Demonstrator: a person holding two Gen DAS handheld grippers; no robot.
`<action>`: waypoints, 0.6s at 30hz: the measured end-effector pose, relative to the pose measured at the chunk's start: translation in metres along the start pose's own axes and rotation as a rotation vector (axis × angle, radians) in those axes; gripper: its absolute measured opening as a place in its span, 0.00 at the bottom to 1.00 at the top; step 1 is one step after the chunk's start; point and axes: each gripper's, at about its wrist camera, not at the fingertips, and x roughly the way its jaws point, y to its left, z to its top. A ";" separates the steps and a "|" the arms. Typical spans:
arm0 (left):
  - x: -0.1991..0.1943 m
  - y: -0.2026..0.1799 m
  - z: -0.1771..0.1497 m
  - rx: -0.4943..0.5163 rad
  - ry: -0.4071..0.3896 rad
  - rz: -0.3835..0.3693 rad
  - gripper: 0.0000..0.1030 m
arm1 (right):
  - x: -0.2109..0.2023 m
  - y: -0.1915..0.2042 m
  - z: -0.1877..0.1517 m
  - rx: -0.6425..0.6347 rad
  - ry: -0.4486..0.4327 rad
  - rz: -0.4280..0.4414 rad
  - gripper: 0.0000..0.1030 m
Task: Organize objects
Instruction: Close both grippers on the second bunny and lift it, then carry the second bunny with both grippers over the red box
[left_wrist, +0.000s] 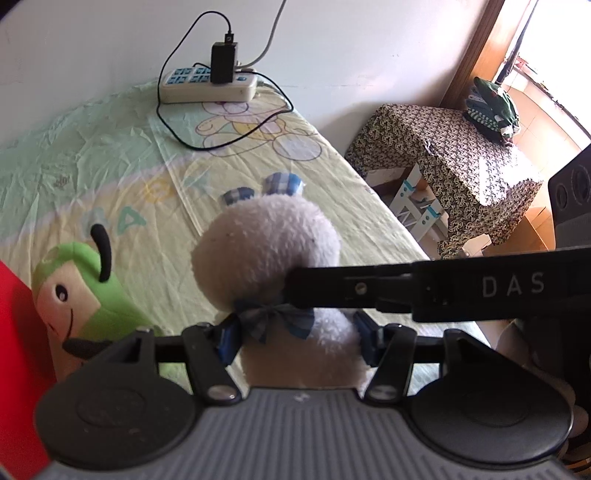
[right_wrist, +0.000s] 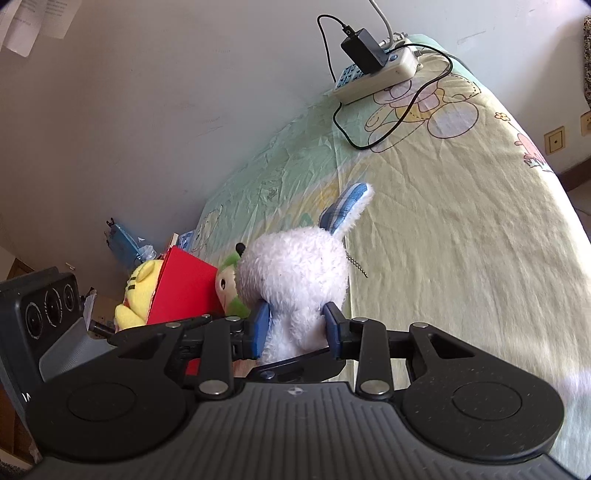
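Note:
A white plush rabbit (left_wrist: 266, 251) with blue checked ears and a blue bow is held over the bed. My left gripper (left_wrist: 295, 341) is shut on its body below the bow. My right gripper (right_wrist: 295, 330) is shut on the same rabbit (right_wrist: 295, 273) at its neck; its finger crosses the left wrist view as a black bar (left_wrist: 406, 288). A green plush toy (left_wrist: 81, 295) lies at the left beside a red box (left_wrist: 14, 332). In the right wrist view the red box (right_wrist: 181, 288) stands between a yellow plush (right_wrist: 136, 295) and the green plush (right_wrist: 227, 284).
A bed (left_wrist: 110, 166) with a pale green and yellow cartoon sheet fills the view. A power strip with a black charger (left_wrist: 210, 81) and cable sits near the wall. A small table under patterned cloth (left_wrist: 461, 147) stands right of the bed.

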 end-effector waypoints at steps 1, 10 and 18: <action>-0.004 -0.003 -0.004 0.005 0.000 0.001 0.58 | -0.002 0.002 -0.003 -0.003 0.004 -0.003 0.34; -0.046 -0.010 -0.039 0.014 -0.021 -0.008 0.58 | -0.016 0.029 -0.030 -0.058 0.054 0.021 0.34; -0.078 -0.004 -0.070 -0.014 -0.028 0.022 0.58 | -0.008 0.048 -0.049 -0.103 0.131 0.089 0.34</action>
